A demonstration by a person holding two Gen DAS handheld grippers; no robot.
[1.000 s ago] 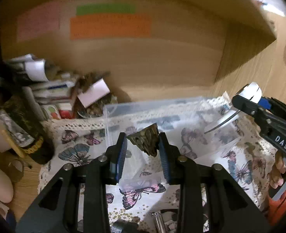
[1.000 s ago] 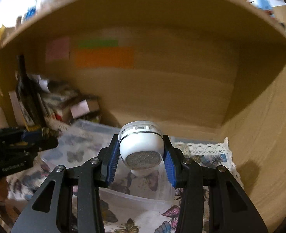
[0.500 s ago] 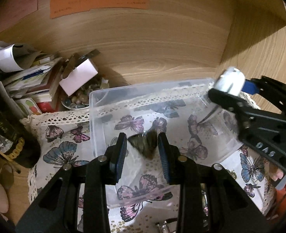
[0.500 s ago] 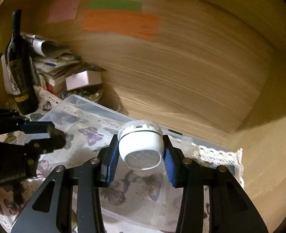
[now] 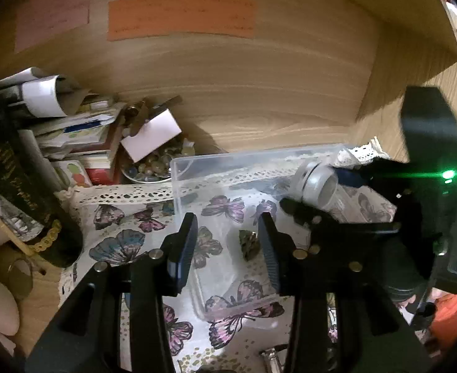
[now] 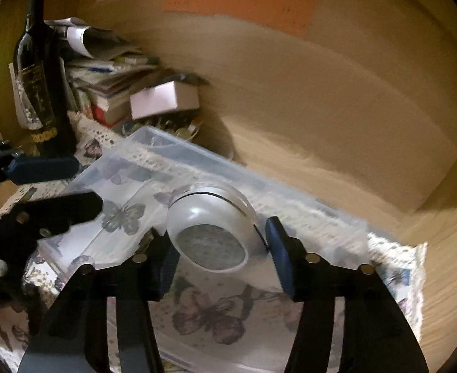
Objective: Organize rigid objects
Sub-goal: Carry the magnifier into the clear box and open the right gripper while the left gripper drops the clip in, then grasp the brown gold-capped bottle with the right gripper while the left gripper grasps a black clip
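Clear plastic bin (image 5: 197,168): open-topped, standing on a butterfly-print cloth (image 5: 119,248) with a lace edge, inside a wooden shelf recess.

Small dark patterned object (image 5: 248,244): lying on the floor of the bin, just left of the left gripper's right-hand pad, apart from both pads.

Left gripper (image 5: 226,248): jaws spread wide over the bin, nothing between them.

White lint remover (image 6: 211,233): round, mesh face toward the right wrist camera, tilted, inside the bin near its far wall. In the left wrist view it shows at the bin's right end (image 5: 317,186).

Right gripper (image 6: 222,264): jaws apart; the left pad looks close against the lint remover, the right pad stands clear of it with a visible gap.

Surroundings: dark wine bottle (image 6: 38,71) upright at left; stack of books and papers (image 5: 73,136); bowl of small stones (image 5: 153,168) behind the bin; orange paper strip (image 5: 181,15) on the back panel.
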